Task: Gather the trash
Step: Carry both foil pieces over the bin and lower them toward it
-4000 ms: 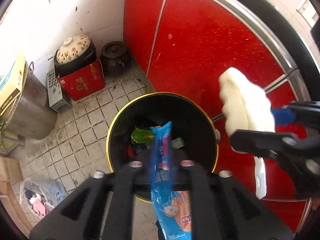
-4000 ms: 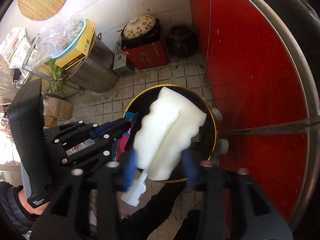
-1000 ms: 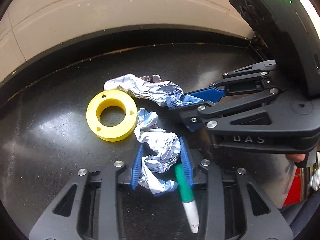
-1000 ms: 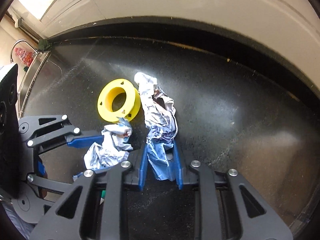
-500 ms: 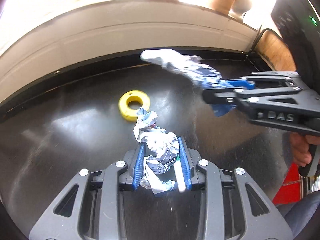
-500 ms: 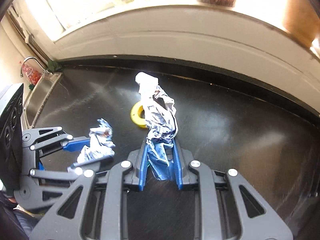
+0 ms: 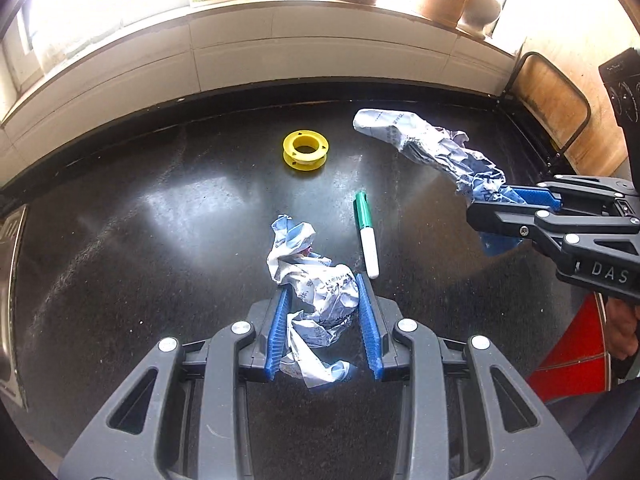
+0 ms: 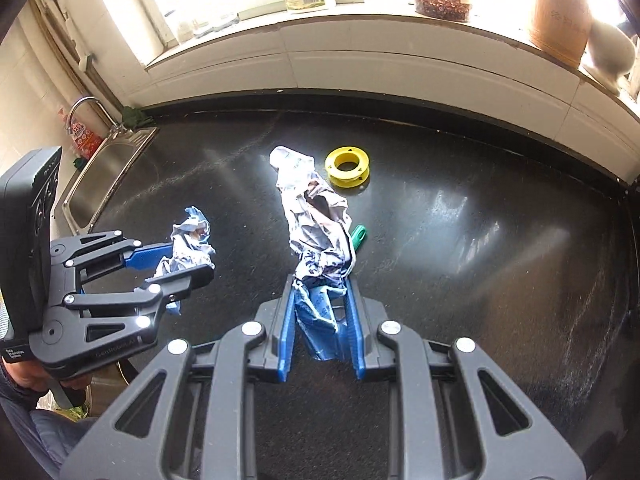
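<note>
**Both wads are coming off the counter; the pen is dropping out**

I am lifting both grippers away from the black counter (image 7: 120,240), each with a piece of crumpled paper. A second ago they were down among the litter; now the counter is sitting well below them and the window sill is filling the top of both views. The left gripper (image 7: 324,320) is clamped on the small wad (image 7: 316,300), its blue pads pressing both sides. The right gripper (image 8: 320,320) is clamped on the blue tail of the long wad (image 8: 316,220), which is standing up out of the jaws.

One thing is changing against me: the green pen (image 7: 366,236), which was riding between the left pads beside the wad half a second ago, is now lying on the counter, apart from the gripper. The yellow reel (image 7: 306,147) is staying where it was, further back. So I judge two pieces are in hand and two are left for another trip.

Both grippers are pointing steeply downward and forward, side by side, the right one showing at the right edge of the left view with a hand (image 7: 622,332) on its grip. Neither wad is touching the counter. I am judging the next leg to be a carry to the bin, which is not in view.
</note>
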Action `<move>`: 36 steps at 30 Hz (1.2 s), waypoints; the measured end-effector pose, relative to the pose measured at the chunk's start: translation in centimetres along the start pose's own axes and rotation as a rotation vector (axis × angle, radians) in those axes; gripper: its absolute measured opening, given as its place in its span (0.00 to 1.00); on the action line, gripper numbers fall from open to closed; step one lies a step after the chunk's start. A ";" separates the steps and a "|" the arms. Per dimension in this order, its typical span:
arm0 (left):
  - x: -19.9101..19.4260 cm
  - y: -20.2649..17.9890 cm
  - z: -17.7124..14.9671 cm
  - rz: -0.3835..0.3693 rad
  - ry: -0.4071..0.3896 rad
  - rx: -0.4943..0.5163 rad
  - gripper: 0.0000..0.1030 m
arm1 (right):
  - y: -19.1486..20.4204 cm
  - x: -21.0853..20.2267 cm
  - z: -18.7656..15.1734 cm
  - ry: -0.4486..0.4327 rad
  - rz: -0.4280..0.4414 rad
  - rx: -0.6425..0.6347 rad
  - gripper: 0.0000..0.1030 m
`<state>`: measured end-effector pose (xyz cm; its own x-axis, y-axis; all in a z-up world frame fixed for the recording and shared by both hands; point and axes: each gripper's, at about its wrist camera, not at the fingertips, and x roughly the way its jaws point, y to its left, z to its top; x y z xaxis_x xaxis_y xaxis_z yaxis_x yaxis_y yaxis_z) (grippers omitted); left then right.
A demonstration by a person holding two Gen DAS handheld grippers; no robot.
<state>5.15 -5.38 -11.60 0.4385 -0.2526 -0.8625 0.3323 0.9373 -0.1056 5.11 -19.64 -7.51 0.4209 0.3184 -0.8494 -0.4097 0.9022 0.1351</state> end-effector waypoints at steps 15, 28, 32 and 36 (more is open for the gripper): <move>-10.2 9.5 -6.0 0.210 -0.155 -0.293 0.31 | 13.3 1.1 5.0 -0.061 0.143 -0.292 0.23; -18.4 21.9 -29.6 0.584 -0.101 -0.816 0.31 | 40.9 8.8 -2.9 0.181 0.511 -0.757 0.23; -18.1 24.3 -37.7 0.614 -0.075 -0.973 0.31 | 47.3 11.6 -7.6 0.270 0.570 -0.855 0.23; -16.3 26.3 -43.6 0.609 -0.045 -1.057 0.31 | 51.6 15.7 -12.9 0.357 0.576 -0.923 0.23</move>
<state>-29.68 33.82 -21.91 0.3206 0.3075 -0.8959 -0.7715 0.6335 -0.0586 -19.83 28.10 -20.41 -0.2149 0.3813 -0.8991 -0.9673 0.0441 0.2499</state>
